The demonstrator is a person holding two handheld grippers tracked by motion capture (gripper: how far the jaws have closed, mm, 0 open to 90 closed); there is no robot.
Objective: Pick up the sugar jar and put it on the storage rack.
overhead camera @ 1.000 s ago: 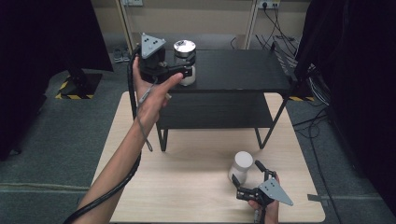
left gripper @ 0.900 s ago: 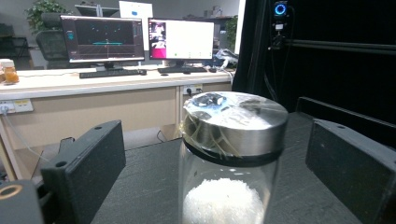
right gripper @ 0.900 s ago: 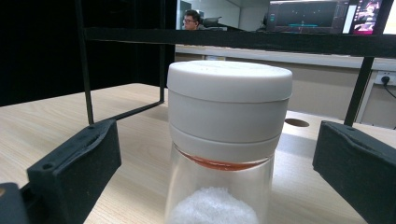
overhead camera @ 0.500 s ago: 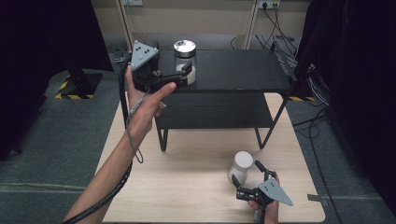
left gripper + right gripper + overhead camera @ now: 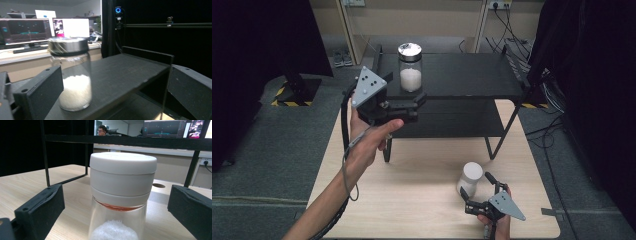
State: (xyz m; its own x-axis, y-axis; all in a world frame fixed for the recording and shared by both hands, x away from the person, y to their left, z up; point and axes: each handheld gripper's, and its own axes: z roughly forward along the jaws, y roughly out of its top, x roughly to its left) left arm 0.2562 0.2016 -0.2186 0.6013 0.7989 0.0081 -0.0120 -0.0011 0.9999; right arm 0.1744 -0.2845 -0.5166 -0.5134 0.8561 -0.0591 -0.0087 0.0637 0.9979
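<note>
Steel-lid jar stands upright on the black shelf, near its front left edge, white powder filling roughly the lower half. In the left gripper view I see the jar just ahead of my left jaw, sitting left of the centreline, not between the pads

My left gripper hangs level just in front of and below the jar, off the shelf's front edge. Jaws spread wide, nothing in them; they have just been opening, and no contact with the jar. Grey plate on top, cable trailing down along my forearm

White-cap jar stands upright on the wooden table, near the front right, well apart from the shelf jar. Same white powder inside; in the right gripper view there's an orange band under the cap

My right gripper sits low on the table, pointing up-left at that jar. Jaws released and wide, one either side of the jar, clear gaps both sides, pads not pressing. Jar is roughly centred between them

Shelf is a two-tier black metal frame standing on the far half of the table. Grey carpet around the table, monitors on a desk behind the shelf in the left gripper view
</note>
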